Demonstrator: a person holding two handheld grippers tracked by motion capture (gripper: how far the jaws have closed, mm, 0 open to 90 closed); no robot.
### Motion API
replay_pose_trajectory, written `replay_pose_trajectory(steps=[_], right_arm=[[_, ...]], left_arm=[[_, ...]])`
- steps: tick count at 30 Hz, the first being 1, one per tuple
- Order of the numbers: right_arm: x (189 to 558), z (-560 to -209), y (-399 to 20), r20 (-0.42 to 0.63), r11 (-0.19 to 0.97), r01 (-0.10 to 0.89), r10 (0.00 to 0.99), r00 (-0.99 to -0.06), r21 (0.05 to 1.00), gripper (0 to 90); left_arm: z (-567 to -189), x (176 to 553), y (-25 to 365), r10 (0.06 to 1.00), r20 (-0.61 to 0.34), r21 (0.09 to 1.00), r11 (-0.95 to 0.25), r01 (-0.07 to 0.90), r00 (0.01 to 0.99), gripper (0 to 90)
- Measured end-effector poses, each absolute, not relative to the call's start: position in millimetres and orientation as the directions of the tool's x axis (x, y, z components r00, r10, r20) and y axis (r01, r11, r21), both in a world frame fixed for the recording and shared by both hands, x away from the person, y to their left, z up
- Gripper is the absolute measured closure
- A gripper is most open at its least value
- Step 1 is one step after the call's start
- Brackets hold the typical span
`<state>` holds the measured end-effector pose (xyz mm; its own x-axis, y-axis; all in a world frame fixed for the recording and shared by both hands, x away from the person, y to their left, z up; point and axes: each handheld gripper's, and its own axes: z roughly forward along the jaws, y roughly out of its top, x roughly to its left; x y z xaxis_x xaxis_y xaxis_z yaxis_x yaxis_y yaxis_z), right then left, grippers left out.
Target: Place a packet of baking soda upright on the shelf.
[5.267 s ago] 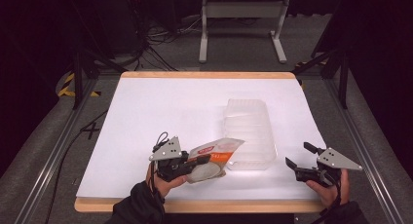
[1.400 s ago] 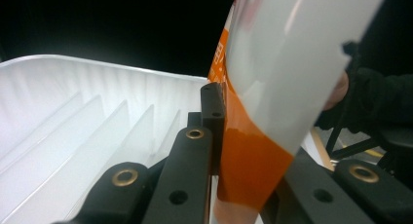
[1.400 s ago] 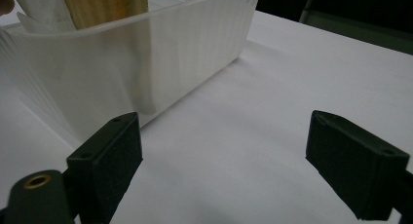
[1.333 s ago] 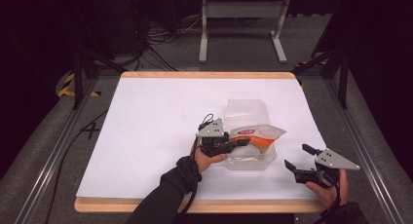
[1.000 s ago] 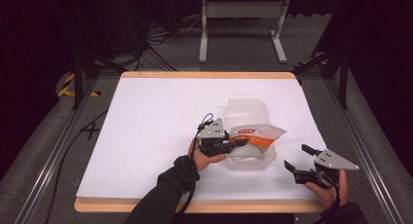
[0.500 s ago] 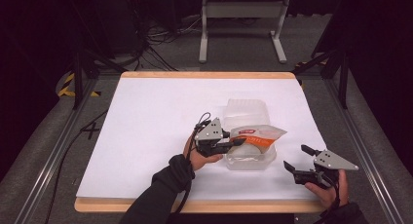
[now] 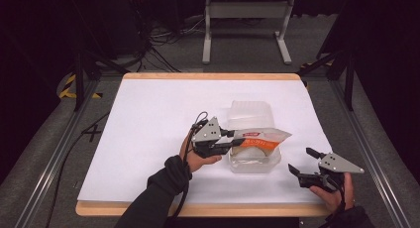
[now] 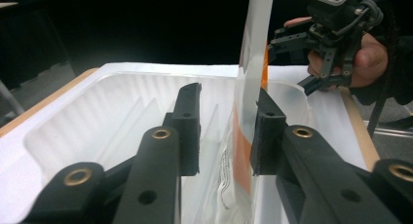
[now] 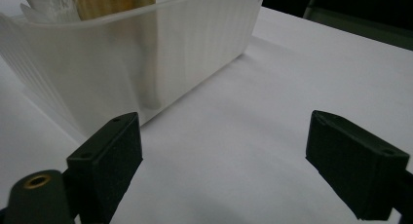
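snack packet (image 7: 261, 137) is released into the clear tub (image 7: 253, 161) on the bench (image 7: 148, 119); left gripper (image 7: 232, 140) fingers have just been parting, packet edge loose between them. right gripper (image 7: 302, 161) is held idle, fingers wide and empty.

Left gripper (image 7: 229, 140) sits mid-table, pointing right, forearm coming in from the near edge at a slant. Its jaws have just been opening (one pad looks like it's touching what's between them, the other stands clear). Right gripper (image 7: 302, 161) rests near the right edge, jaws spread wide, pointing left.
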<state>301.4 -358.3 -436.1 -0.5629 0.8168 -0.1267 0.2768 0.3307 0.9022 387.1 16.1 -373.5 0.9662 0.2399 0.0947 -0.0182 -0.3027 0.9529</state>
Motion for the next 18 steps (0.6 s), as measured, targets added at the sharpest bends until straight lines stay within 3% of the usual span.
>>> replay_pose_trajectory(steps=[10,18], right_arm=[[301,-436,-358,-0.128,0.332,0.278,0.817,-0.563,0.901,13.7],[301,-437,-358,-0.132,0.337,0.279,0.816,-0.562,0.899,13.7]], left_arm=[[-371,386,35,0.267,0.097,0.941,-0.338,-0.001,0.959,54.3],[-374,386,49,0.274,0.101,0.934,-0.357,0.004,0.957,48.7]])
